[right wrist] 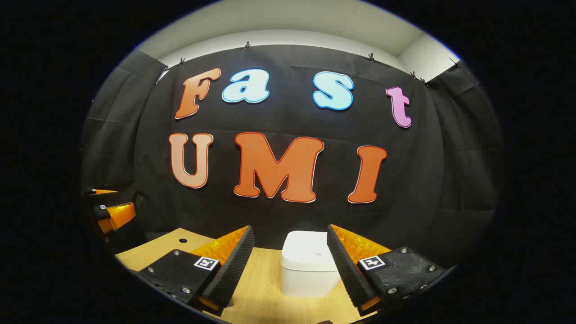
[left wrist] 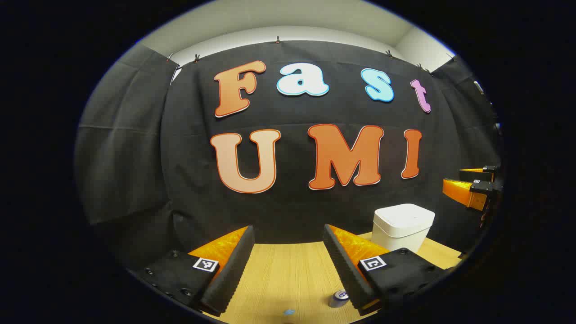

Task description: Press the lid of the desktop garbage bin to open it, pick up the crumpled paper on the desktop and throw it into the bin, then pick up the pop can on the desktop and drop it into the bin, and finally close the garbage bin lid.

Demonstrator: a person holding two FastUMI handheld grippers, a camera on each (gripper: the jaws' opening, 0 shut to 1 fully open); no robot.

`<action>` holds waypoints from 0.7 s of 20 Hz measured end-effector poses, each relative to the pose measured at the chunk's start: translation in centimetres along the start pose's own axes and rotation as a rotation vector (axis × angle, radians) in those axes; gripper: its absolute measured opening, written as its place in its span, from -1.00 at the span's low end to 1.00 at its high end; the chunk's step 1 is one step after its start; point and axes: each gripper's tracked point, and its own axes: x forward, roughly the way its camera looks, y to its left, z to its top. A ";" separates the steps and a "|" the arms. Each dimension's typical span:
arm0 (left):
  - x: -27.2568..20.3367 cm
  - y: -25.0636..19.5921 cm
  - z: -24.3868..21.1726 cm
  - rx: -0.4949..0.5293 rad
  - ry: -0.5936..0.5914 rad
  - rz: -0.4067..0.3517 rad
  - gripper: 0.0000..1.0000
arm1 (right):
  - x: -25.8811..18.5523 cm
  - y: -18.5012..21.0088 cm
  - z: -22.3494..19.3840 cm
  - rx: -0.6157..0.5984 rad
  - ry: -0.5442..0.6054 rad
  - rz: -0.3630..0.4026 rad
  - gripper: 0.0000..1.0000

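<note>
Here, in the left gripper view: left gripper (left wrist: pixel 288 265) at bottom centre, fingers spread apart over bare wooden desktop (left wrist: pixel 279 274), holding nothing. White garbage bin (left wrist: pixel 402 227) lower right, lid down, standing on the desktop near the black cloth wall. Pop can (left wrist: pixel 338 298) at bottom edge, just beside the right-hand finger. Small blue scrap (left wrist: pixel 289 311) at the very bottom. In the right gripper view: right gripper (right wrist: pixel 288 265) likewise spread and empty, bin framed between its fingers, lower centre.

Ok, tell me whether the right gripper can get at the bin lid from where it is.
Probably yes: the right gripper is open and the closed bin sits straight ahead between its fingers, with bare table between.
</note>
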 end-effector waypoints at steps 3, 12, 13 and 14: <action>-0.2 -0.1 -0.1 0.002 0.001 0.000 0.96 | -0.2 -0.1 0.1 0.005 -0.005 0.005 0.96; -0.5 -0.1 0.0 0.003 -0.013 -0.020 0.97 | 0.3 0.2 0.2 -0.012 0.019 -0.003 0.96; -0.7 -0.1 -0.1 0.002 -0.013 -0.023 0.97 | 0.3 0.3 0.2 -0.014 0.019 -0.008 0.96; -0.7 0.0 -0.2 0.003 -0.009 -0.023 0.97 | 0.4 0.4 0.2 -0.014 0.021 -0.013 0.95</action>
